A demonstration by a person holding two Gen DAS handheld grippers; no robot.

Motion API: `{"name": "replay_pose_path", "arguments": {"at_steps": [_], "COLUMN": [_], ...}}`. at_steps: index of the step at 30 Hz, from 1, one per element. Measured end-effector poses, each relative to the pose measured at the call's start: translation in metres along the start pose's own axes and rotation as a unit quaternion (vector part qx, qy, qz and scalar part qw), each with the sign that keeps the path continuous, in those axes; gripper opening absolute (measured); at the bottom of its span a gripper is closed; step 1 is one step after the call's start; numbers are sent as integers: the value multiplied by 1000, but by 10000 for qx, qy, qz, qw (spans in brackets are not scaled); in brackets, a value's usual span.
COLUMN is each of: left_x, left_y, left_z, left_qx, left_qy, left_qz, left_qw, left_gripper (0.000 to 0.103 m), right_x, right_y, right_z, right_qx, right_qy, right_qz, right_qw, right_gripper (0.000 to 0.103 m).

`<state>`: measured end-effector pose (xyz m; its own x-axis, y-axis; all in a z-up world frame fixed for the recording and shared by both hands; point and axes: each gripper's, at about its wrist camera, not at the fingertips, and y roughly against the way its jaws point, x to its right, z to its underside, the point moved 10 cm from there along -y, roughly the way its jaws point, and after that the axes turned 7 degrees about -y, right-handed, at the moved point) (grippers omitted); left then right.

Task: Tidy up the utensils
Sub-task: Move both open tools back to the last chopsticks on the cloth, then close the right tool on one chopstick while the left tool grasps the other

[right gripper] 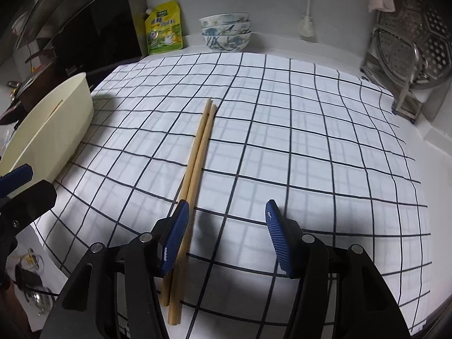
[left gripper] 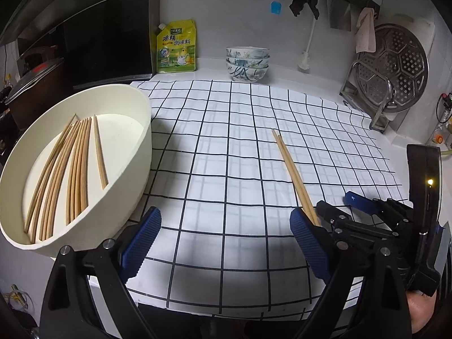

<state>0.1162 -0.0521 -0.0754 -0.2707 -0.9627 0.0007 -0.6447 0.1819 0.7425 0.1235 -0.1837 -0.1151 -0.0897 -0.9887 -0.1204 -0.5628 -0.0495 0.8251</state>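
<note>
Left wrist view looks down over a white cloth with a black grid (left gripper: 226, 147) spread on a kitchen counter. The left gripper (left gripper: 223, 245) has its blue pads wide apart with only cloth between them. At its left sits a cream oval tub (left gripper: 132, 163) holding a fan of wooden chopsticks (left gripper: 70, 169) laid flat on its floor — one lies a little apart from the rest, toward the tub's right wall. A loose pair of chopsticks (left gripper: 293, 175) lies on the cloth to the right, side by side and touching, their near ends passing behind the left gripper's right pad, where the black frame of the right gripper (left gripper: 364, 212) reaches in.

From the right wrist view, the right gripper (right gripper: 226, 237) has its jaws apart, gripping nothing. The same pair of chopsticks (right gripper: 197, 152) runs away from the camera along the cloth, its near part passing just inside the left finger (right gripper: 175, 237) — whether that pad touches the wood I cannot tell. The right finger stands clear of them.

At the back wall stand a yellow seasoning pouch (left gripper: 176, 46), a stack of patterned bowls (left gripper: 247, 63) and a metal rack with a perforated steamer plate (left gripper: 395, 67).
</note>
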Motion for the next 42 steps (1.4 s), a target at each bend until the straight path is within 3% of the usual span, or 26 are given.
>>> {"name": "replay_pose_path", "arguments": {"at_steps": [15,17,19,21,22,27,35,42], "left_x": [6,6,9,15,19,38,56,61], "left_y": [-11,-14,-16,-18,-19,-32,-56,-76], "left_z": [6,7,9,10,11,15,2,-5], "left_qx": [-132,-173,-210,-238,-250,-372,-338,-426], "left_qy": [-49,-22,0,-12,-33,-122,-170,-238], "left_qz": [-116,-116,-89,-30,11,102,-65,-273], "left_qw": [9998,9998,9997,9997,9997,9992,9993,9984], "left_gripper": [91,91,91,91,91,91,91,91], "right_x": [-8,-9,-10,-6,-4,15,68,77], "right_y": [-7,-7,-6,-6,-6,-3,4,5], "right_z": [11,11,11,10,9,8,6,6], "right_qx": [-8,53,77,80,74,31,0,10], "right_qy": [284,343,372,337,307,32,-612,-681], "right_qz": [-8,24,-4,16,13,-81,-48,-154], "right_qw": [9996,9994,9993,9994,9995,10000,9981,9976], "right_gripper": [53,45,21,8,7,7,7,7]}}
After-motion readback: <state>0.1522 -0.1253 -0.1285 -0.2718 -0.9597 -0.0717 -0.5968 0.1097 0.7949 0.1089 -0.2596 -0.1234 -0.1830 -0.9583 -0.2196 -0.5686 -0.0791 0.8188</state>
